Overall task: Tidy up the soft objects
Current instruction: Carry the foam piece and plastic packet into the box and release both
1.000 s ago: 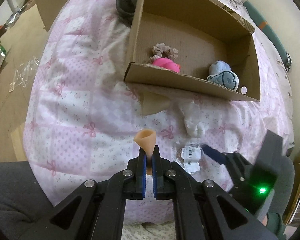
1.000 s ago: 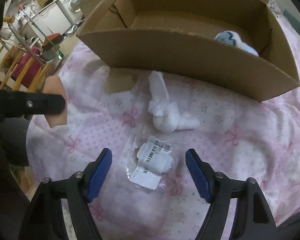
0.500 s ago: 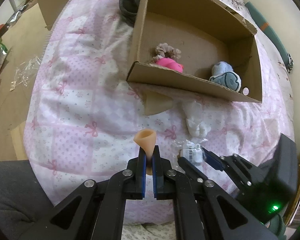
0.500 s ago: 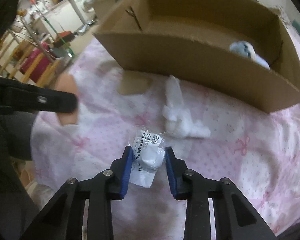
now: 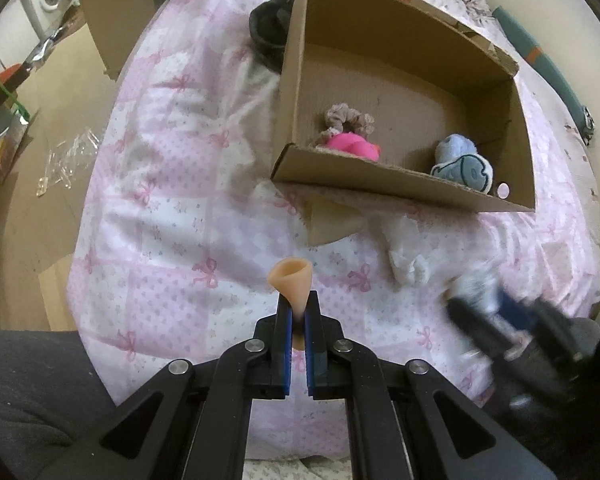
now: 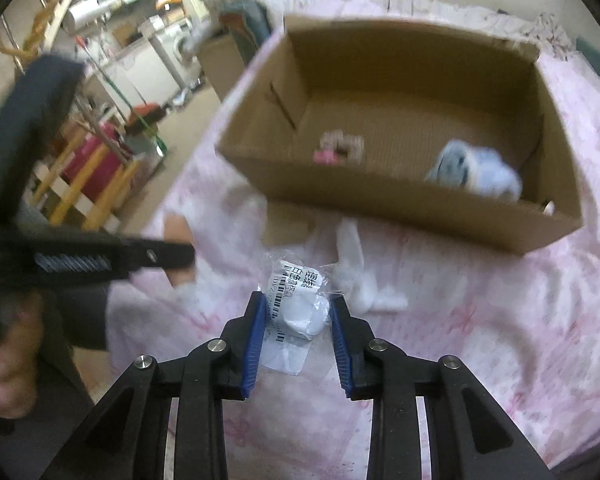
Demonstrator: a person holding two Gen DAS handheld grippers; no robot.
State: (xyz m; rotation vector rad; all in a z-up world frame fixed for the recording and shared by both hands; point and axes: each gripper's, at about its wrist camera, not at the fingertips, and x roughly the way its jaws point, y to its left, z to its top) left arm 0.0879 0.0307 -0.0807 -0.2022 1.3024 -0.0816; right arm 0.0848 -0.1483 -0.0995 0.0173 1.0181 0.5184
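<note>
My left gripper (image 5: 297, 312) is shut on a peach-coloured soft funnel-shaped piece (image 5: 291, 280) and holds it above the pink quilt. My right gripper (image 6: 298, 312) is shut on a clear plastic packet with a white soft item and a barcode label (image 6: 300, 304), lifted off the bed. The open cardboard box (image 5: 400, 188) lies ahead; it holds a beige scrunchie (image 5: 350, 117), a pink soft item (image 5: 352, 146) and a blue plush (image 5: 462, 166). A white crumpled cloth (image 5: 406, 264) lies on the quilt in front of the box. The right gripper shows blurred in the left wrist view (image 5: 496, 320).
A loose cardboard flap (image 5: 328, 224) lies under the box's near wall. A dark garment (image 5: 268, 32) sits at the box's far left corner. The bed edge drops to the floor on the left, with plastic wrap (image 5: 66, 160) and household clutter there.
My right gripper closed on the plastic packet and has lifted it off the quilt toward the box. My left gripper still holds the peach piece, almost unmoved.
</note>
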